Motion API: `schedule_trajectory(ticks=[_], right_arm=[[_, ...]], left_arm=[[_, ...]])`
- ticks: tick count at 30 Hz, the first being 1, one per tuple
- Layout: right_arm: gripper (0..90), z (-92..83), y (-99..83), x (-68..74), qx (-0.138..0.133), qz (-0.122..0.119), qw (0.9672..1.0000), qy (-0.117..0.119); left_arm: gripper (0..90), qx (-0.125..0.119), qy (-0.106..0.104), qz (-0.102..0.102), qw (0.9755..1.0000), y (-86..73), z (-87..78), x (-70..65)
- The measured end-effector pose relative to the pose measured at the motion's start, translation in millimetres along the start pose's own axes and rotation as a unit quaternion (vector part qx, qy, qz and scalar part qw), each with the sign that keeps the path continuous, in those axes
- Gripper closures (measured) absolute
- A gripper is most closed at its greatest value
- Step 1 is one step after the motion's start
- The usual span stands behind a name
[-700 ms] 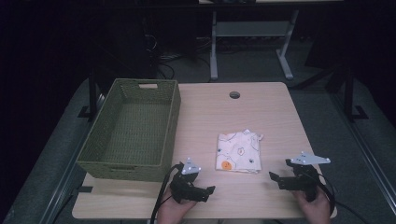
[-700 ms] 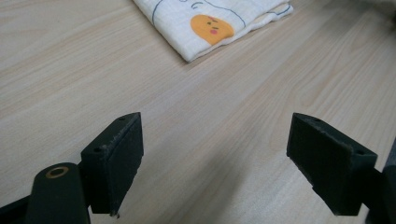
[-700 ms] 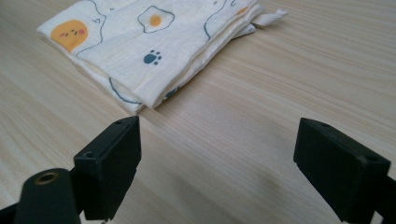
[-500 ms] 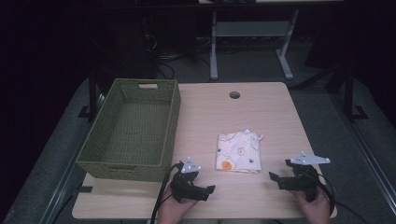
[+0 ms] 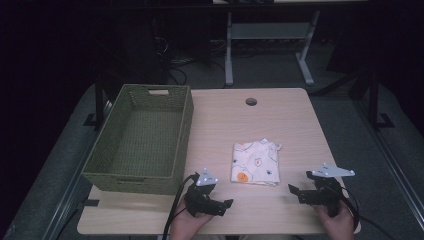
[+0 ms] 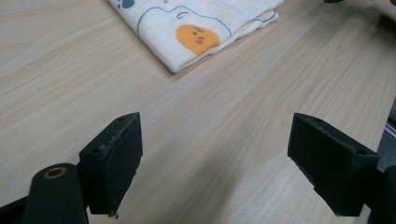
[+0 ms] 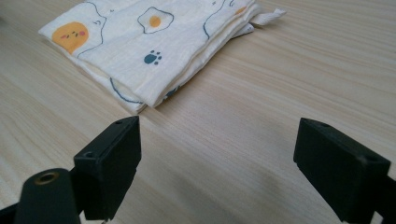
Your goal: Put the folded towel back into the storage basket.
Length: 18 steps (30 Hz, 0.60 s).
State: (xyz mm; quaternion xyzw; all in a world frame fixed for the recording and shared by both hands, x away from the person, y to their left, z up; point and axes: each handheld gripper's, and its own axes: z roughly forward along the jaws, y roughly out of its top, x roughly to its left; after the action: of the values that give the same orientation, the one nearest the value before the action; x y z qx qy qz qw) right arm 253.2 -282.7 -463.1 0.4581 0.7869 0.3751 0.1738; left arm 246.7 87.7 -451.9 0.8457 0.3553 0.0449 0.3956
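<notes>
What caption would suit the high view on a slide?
Two hand-held grippers, left and right, jaws open, flank a folded printed cloth beside a green woven basket.

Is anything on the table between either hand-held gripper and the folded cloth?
Nothing visible. Bare tabletop lies between the left hand-held gripper and the folded cloth, and between the right hand-held gripper and it. Both stand open and empty.

- 1 folded cloth (image 5: 256,162), printed
- 1 green woven basket (image 5: 142,172)
- 1 wooden surface (image 5: 220,125), with 1 round hole (image 5: 251,102)
- 2 grippers: left gripper (image 5: 222,206), right gripper (image 5: 295,191), 2 jaws each
</notes>
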Motion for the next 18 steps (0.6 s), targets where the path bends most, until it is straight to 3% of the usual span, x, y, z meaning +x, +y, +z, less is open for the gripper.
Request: schedule_trajectory(ticks=[4, 13, 18], right_arm=[[14.7, 0.6, -0.5, 0.0, 0.0, 0.002, 1.0, -0.001], [14.7, 3.5, -0.7, -0.9, 0.002, 0.005, 1.0, 0.005], [14.7, 1.3, -0.7, -1.3, -0.003, 0.007, 1.0, 0.0]], left_arm=[[18.0, 0.011, 0.005, 0.014, 0.9998, 1.1, 2.9, -3.2], [17.9, 0.017, -0.006, 0.042, 0.999, 11.2, 5.5, -10.9], [17.1, 0.016, -0.016, 0.043, 0.9988, 16.0, 8.7, -12.7]])
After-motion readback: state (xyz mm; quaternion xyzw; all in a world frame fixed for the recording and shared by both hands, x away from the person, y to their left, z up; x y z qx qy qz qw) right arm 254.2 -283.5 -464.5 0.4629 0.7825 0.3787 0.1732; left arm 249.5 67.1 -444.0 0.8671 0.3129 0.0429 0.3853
